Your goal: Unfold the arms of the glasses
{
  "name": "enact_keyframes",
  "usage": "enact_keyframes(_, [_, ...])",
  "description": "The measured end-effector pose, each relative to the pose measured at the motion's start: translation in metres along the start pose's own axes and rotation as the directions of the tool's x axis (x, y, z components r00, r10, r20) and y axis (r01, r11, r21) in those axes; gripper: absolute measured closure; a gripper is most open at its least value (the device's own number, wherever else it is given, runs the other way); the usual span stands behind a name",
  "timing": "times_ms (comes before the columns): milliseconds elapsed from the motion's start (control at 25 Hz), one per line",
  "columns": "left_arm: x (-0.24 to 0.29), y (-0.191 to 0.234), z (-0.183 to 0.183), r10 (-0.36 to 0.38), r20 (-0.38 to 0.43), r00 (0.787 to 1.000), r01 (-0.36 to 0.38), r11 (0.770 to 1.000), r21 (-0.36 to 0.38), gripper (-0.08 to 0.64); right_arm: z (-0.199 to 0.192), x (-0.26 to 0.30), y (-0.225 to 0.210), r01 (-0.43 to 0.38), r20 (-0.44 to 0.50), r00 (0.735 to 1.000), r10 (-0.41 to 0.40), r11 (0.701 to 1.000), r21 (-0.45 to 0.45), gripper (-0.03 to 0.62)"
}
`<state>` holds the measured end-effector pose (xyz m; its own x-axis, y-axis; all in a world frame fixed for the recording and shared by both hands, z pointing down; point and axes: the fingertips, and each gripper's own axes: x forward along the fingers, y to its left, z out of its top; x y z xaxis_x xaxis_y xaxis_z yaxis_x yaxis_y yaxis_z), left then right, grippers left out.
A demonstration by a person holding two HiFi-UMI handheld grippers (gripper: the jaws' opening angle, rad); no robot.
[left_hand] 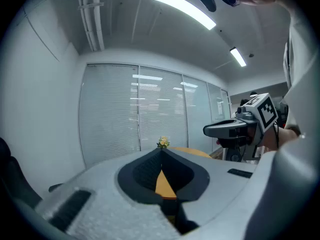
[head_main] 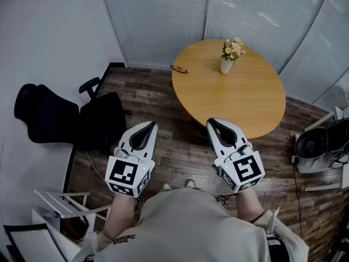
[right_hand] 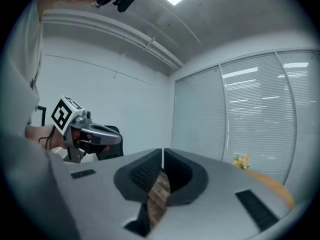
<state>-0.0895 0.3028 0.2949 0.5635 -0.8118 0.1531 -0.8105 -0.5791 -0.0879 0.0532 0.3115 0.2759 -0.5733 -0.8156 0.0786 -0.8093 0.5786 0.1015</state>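
Small dark glasses (head_main: 178, 69) flat at the far left edge of the round wooden table (head_main: 256, 105), arms indistinct

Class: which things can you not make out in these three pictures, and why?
Glasses, head view: too small to tell whether the arms are folded.
Glasses, both gripper views: not to be found.
Vase, left gripper view: hidden behind the left tongs; only the flowers show.

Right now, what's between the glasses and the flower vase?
Nothing: in the head view, only bare tabletop separates the glasses from the flower vase.
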Motion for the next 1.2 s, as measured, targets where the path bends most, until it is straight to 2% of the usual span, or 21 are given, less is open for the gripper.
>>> enact_keyframes(200, [0.001, 0.005, 0.002, 0.024, -0.006, 1.0, -0.024, 0.999, 0.033, 0.538, -0.006, 0.002, -0.007, 0.01, 0.004, 1.0, -0.01, 1.0, 0.03, 0.557])
enact_keyframes(600, [0.016, -0.006, 0.003, 0.009, -0.004, 1.0, -0.009, 1.0, 0.006, 0.538, -0.013, 0.005, -0.023, 0.0, -0.012, 1.0, 0.001, 1.0, 0.022, 0.557])
enact_keyframes(920, [0.035, -0.016, 0.008, 0.051, -0.019, 0.999, -0.049, 0.996, 0.076, 0.538, -0.023, 0.009, -0.048, -0.017, -0.013, 1.0, 0.017, 0.999, 0.045, 0.557])
enact_keyframes(1200, [0.064, -0.023, 0.003, 0.064, -0.043, 0.997, -0.061, 0.996, 0.059, 0.538, -0.036, 0.015, -0.075, -0.04, -0.023, 0.999, 0.042, 0.997, 0.069, 0.557])
